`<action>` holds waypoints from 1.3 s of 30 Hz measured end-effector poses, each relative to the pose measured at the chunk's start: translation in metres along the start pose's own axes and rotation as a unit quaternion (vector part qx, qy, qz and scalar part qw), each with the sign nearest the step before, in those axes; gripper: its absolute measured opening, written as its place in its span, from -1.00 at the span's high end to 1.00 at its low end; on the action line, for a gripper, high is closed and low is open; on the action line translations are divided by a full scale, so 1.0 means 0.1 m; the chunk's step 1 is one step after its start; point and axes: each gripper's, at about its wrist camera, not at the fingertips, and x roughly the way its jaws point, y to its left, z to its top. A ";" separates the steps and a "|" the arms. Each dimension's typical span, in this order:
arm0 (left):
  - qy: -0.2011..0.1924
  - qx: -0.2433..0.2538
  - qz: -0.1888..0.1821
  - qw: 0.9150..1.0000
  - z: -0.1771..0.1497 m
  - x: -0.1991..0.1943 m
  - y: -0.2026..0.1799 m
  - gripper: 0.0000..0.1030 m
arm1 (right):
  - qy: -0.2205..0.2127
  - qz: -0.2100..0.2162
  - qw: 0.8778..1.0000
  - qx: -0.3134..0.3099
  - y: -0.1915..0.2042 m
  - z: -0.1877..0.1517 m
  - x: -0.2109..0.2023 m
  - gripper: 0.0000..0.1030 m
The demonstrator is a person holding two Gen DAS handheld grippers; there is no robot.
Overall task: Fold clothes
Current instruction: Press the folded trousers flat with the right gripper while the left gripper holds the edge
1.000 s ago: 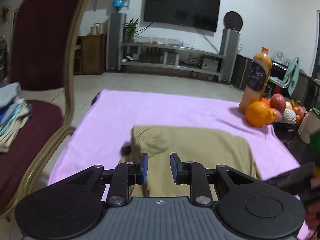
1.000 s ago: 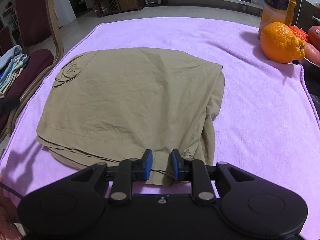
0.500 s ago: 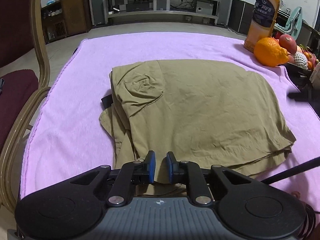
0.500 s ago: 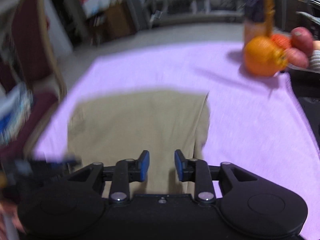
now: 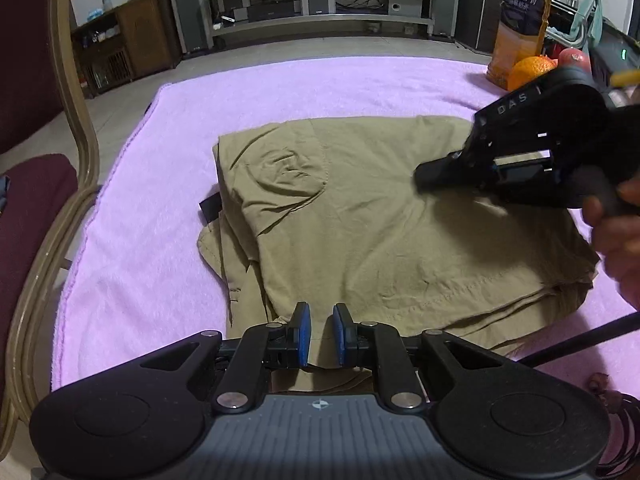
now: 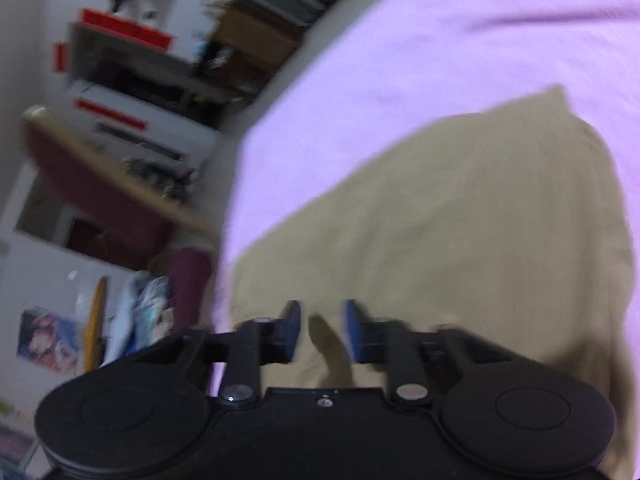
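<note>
Lying folded mid-frame on the pink worktop (image 5: 280, 92), the khaki garment (image 5: 380, 216) has its near hem between the left claw's (image 5: 319, 334) narrow jaws; the blurred right claw (image 6: 320, 330) is closing above the fabric.

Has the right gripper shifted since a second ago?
Yes. In the left wrist view the right gripper now reaches in over the folded khaki garment, toward its middle; a second ago it sat at that view's right edge, off the garment.

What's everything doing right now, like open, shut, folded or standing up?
khaki garment, folded, lying flat on the pink blanket.
left gripper, nearly shut, pinching the garment's near edge.
right gripper, jaws apart and closing, over the garment.
juice bottle, standing upright.
</note>
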 end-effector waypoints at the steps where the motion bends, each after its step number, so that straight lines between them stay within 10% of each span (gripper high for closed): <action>1: 0.000 -0.001 -0.003 1.000 0.00 0.00 0.01 0.70 | -0.024 -0.001 1.000 0.014 -0.10 0.06 -0.06 1.00; 5: 0.004 -0.008 -0.009 1.000 0.02 0.02 0.04 0.70 | -0.158 -0.143 0.977 -0.003 -0.33 0.27 -0.49 1.00; 9: 0.006 -0.009 -0.004 1.000 0.03 0.01 0.02 0.70 | -0.224 -0.156 0.960 0.058 -0.42 0.22 -0.84 0.89; 16: 0.006 -0.021 -0.001 1.000 0.04 0.00 0.02 0.70 | -0.139 -0.085 0.981 -0.103 0.32 -0.22 -0.79 0.62; 18: 0.005 -0.022 0.000 1.000 0.03 0.00 0.01 0.70 | -0.107 -0.152 0.961 -0.206 0.51 -0.39 -0.60 0.46; 22: 0.003 -0.021 -0.003 1.000 0.01 0.00 0.02 0.68 | -0.035 -0.300 0.883 -0.360 0.62 -0.77 -0.28 0.49; 25: 0.001 -0.023 -0.007 1.000 0.00 -0.01 0.05 0.68 | -0.003 -0.349 0.862 -0.369 0.64 -0.87 -0.42 0.49; 31: -0.004 -0.009 -0.009 1.000 -0.03 -0.04 0.04 0.67 | -0.035 -0.361 0.883 -0.299 0.49 -0.94 -1.00 0.47; 35: -0.004 -0.004 -0.012 1.000 -0.04 -0.06 0.02 0.67 | -0.096 -0.280 0.914 -0.276 0.63 -0.91 -1.22 0.52; 39: -0.006 0.001 -0.015 1.000 -0.04 -0.05 0.02 0.68 | -0.062 -0.183 0.938 -0.288 0.75 -0.93 -1.03 0.69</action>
